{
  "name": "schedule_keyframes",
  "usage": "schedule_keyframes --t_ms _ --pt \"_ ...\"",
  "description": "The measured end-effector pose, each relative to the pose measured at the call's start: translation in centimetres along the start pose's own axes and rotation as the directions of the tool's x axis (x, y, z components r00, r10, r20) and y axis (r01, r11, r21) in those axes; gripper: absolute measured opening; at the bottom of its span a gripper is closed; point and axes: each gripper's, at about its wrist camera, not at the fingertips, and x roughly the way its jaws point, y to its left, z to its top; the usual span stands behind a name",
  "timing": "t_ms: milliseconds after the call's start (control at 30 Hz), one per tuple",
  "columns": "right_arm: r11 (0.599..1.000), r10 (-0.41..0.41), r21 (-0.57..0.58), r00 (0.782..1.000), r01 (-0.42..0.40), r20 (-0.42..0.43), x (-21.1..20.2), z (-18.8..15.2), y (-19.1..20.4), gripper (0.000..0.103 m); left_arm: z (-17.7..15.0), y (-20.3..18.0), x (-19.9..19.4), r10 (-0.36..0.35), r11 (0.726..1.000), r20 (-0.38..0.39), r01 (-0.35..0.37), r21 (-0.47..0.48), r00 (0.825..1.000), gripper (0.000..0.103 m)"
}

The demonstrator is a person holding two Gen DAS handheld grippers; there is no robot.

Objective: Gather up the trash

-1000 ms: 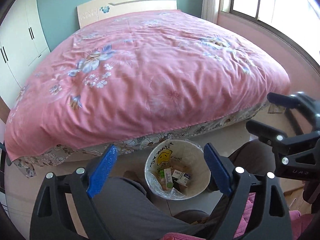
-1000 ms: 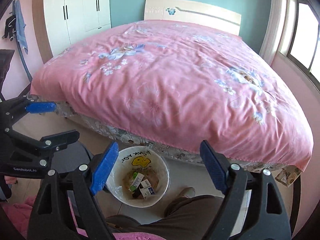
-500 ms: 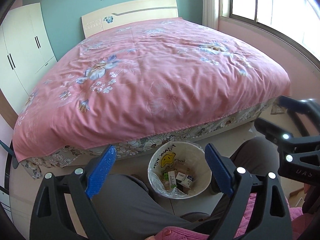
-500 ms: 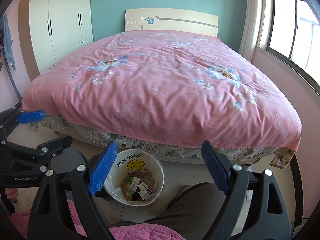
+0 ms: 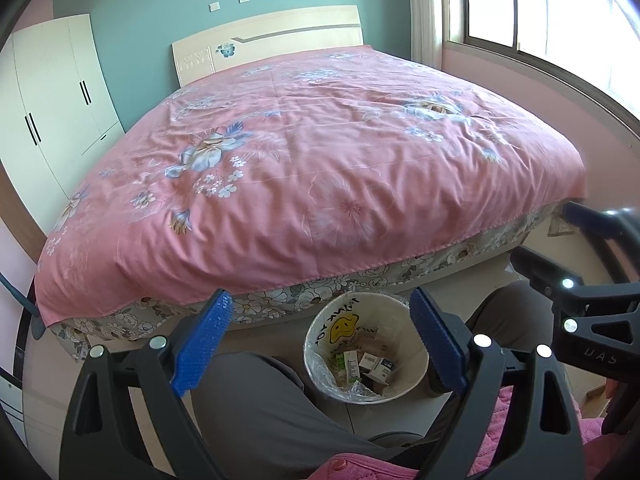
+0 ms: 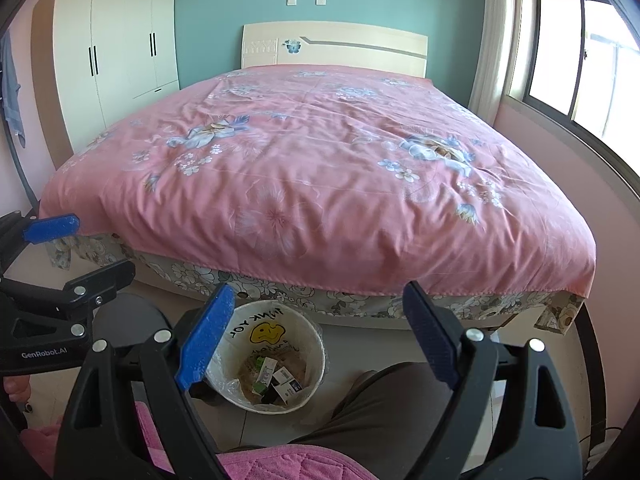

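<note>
A white waste bin (image 5: pixel 412 384) (image 6: pixel 308 332) with a yellow smiley print stands on the floor at the foot of the bed, lined with clear plastic. Several small boxes and wrappers (image 5: pixel 366 364) (image 6: pixel 276 378) lie inside it. My left gripper (image 5: pixel 320 340) hangs open above the bin with nothing between its blue pads. My right gripper (image 6: pixel 316 334) is open too, empty, with the bin between its fingers in the picture and well below them. Each gripper shows at the edge of the other's view: the right gripper (image 5: pixel 560 240), the left gripper (image 6: pixel 84 246).
A large bed (image 5: pixel 320 168) (image 6: pixel 320 168) with a pink floral cover fills the room ahead. A white wardrobe (image 6: pixel 116 48) stands at the back left, a window (image 6: pixel 580 52) at the right. A person's grey-trousered knees (image 5: pixel 260 412) (image 6: pixel 384 408) flank the bin.
Both views have tilted up and drawn back, showing more headboard and wall. The bin sits lower in the pictures. Both grippers stay open and empty.
</note>
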Motion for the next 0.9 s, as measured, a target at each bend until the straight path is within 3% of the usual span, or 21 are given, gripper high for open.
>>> schedule_keyframes --t_ms 900 --pt "1.000 -0.001 0.001 1.000 0.001 0.016 -0.56 0.89 0.06 0.085 0.91 0.40 -0.80 0.010 1.000 0.025 -0.009 -0.002 1.000 0.092"
